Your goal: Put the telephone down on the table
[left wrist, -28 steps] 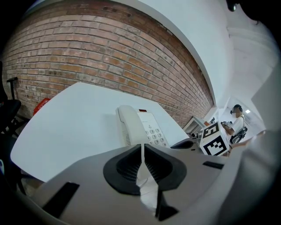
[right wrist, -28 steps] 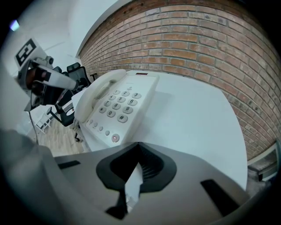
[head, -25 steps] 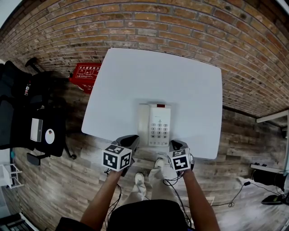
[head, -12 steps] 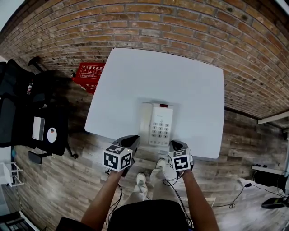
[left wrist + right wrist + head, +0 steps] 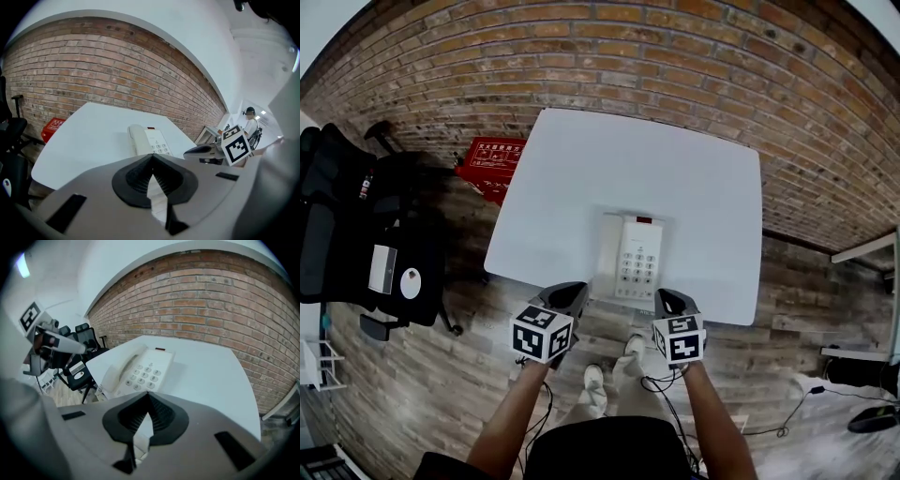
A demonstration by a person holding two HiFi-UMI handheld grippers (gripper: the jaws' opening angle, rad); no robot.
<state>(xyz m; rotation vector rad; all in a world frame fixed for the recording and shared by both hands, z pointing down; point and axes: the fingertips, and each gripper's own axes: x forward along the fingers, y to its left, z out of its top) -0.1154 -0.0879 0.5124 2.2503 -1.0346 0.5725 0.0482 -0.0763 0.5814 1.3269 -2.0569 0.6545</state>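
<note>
A white push-button telephone (image 5: pixel 636 258) lies flat on the white table (image 5: pixel 628 169), close to its front edge, with the handset (image 5: pixel 608 253) resting in the cradle on its left side. My left gripper (image 5: pixel 567 293) hovers at the table's front edge, just left of the telephone, shut and empty. On the other side, my right gripper (image 5: pixel 667 300) is also shut and holds nothing. The left gripper view shows the telephone (image 5: pixel 147 140) ahead, beyond the closed jaws of the left gripper (image 5: pixel 151 159). In the right gripper view the telephone (image 5: pixel 136 373) lies ahead of the right gripper (image 5: pixel 147 397).
A brick wall runs behind the table. A red sign (image 5: pixel 495 159) lies on the wooden floor at the table's left, and black office chairs (image 5: pixel 366 234) stand further left. Cables (image 5: pixel 797 394) trail on the floor at the right. My shoes (image 5: pixel 592 375) are under the front edge.
Only the head view has shifted a little. The telephone and both grippers stand as before.
</note>
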